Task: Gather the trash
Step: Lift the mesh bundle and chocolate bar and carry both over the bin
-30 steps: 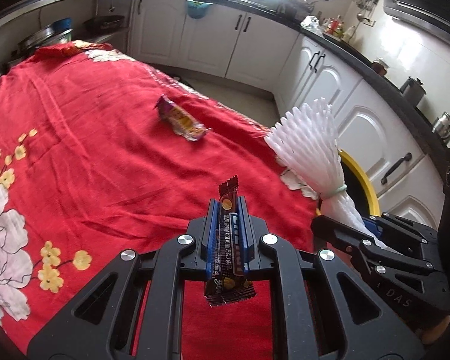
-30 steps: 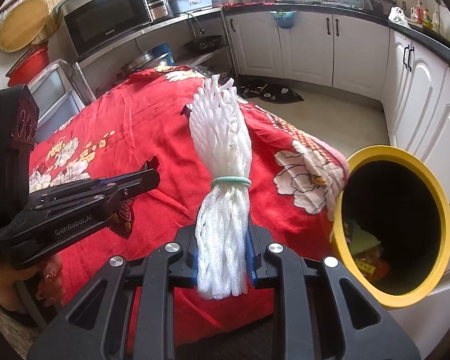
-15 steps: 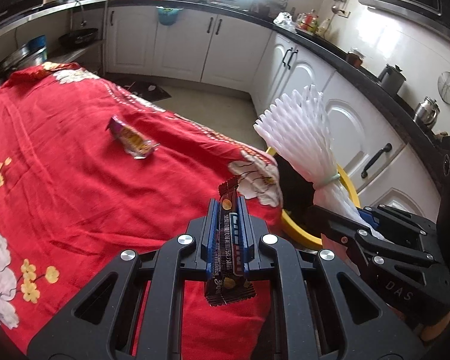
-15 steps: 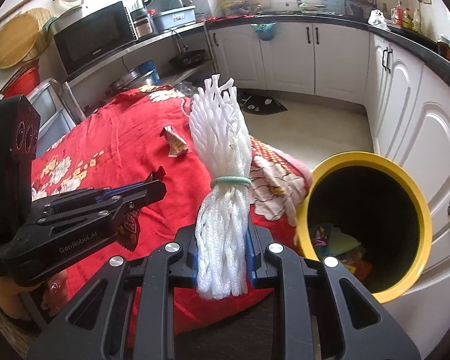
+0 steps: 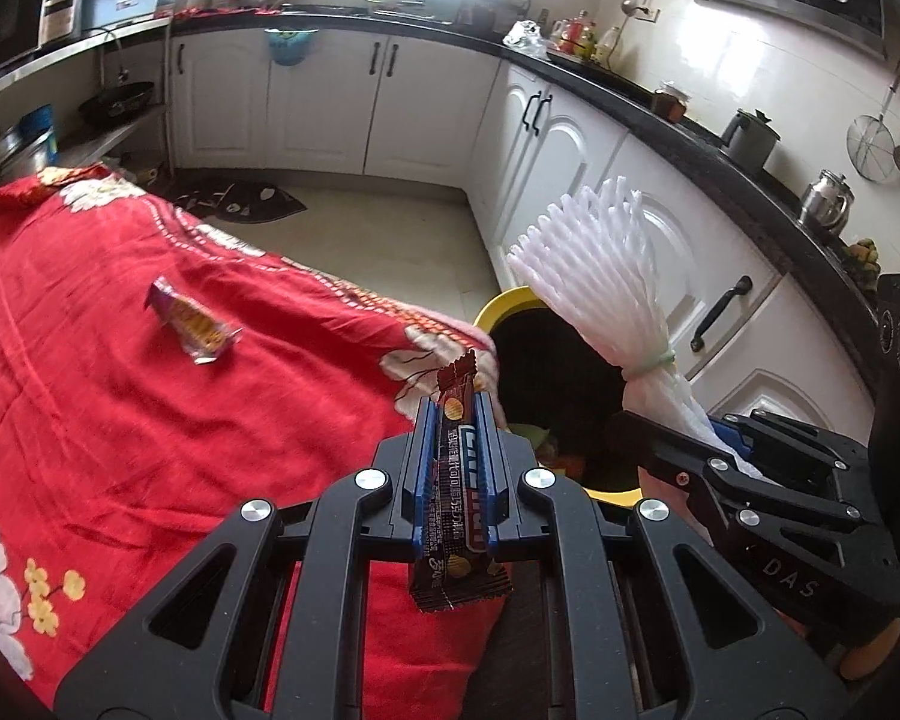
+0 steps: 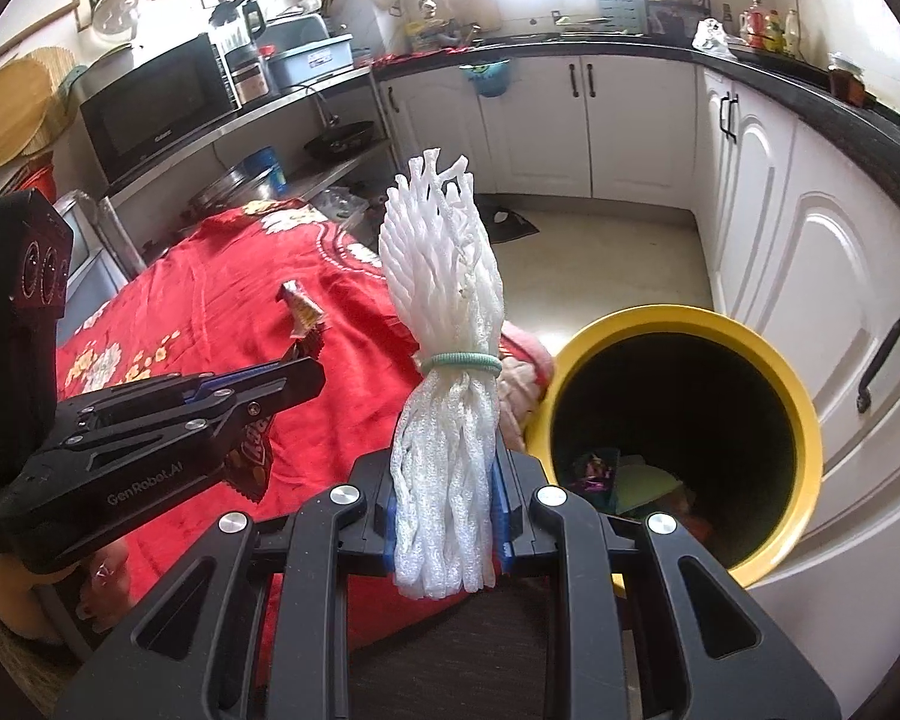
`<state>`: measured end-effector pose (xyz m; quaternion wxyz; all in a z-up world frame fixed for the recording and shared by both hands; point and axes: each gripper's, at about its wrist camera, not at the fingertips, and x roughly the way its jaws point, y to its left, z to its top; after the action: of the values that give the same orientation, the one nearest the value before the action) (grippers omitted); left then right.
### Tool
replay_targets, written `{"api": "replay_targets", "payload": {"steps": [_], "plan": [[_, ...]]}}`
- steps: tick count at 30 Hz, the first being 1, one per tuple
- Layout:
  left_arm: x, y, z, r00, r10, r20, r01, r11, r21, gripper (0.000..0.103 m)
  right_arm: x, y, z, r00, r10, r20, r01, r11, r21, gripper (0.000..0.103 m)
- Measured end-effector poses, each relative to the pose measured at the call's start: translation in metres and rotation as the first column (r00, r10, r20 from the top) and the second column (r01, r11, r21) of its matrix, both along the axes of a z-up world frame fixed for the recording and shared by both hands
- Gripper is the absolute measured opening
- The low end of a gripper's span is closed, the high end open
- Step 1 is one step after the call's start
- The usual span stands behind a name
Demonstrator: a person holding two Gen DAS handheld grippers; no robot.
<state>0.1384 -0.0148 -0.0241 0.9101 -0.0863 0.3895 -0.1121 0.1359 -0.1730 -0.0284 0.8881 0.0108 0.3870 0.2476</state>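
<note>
My left gripper (image 5: 457,420) is shut on a brown snack bar wrapper (image 5: 459,480), held upright over the table's corner near the bin. My right gripper (image 6: 444,480) is shut on a white foam net bundle (image 6: 447,360) tied with a green band, just left of the yellow trash bin (image 6: 810,414). The bin holds some trash and also shows in the left wrist view (image 5: 498,306). A purple and yellow snack wrapper (image 5: 189,324) lies on the red tablecloth (image 5: 120,420); it also shows in the right wrist view (image 6: 301,309).
White kitchen cabinets (image 6: 630,120) and a dark countertop (image 5: 720,144) curve around the floor beyond the bin. A steel shelf with a microwave (image 6: 156,102) stands behind the table. A dark floor mat (image 5: 240,204) lies on the tiles.
Both grippers have swung right, away from the table middle and toward the bin. The bin opening now shows more fully in both views. Both grips are unchanged.
</note>
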Motion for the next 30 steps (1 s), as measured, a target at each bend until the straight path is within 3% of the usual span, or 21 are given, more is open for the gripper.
{"api": "replay_targets", "payload": {"steps": [30], "plan": [[0.026,-0.061,0.018,0.992,-0.119,0.047,0.119,0.993,-0.002,0.008,0.008,-0.066,0.015,0.985,-0.167,0.032,0.167,0.986,0.020,0.022]]}}
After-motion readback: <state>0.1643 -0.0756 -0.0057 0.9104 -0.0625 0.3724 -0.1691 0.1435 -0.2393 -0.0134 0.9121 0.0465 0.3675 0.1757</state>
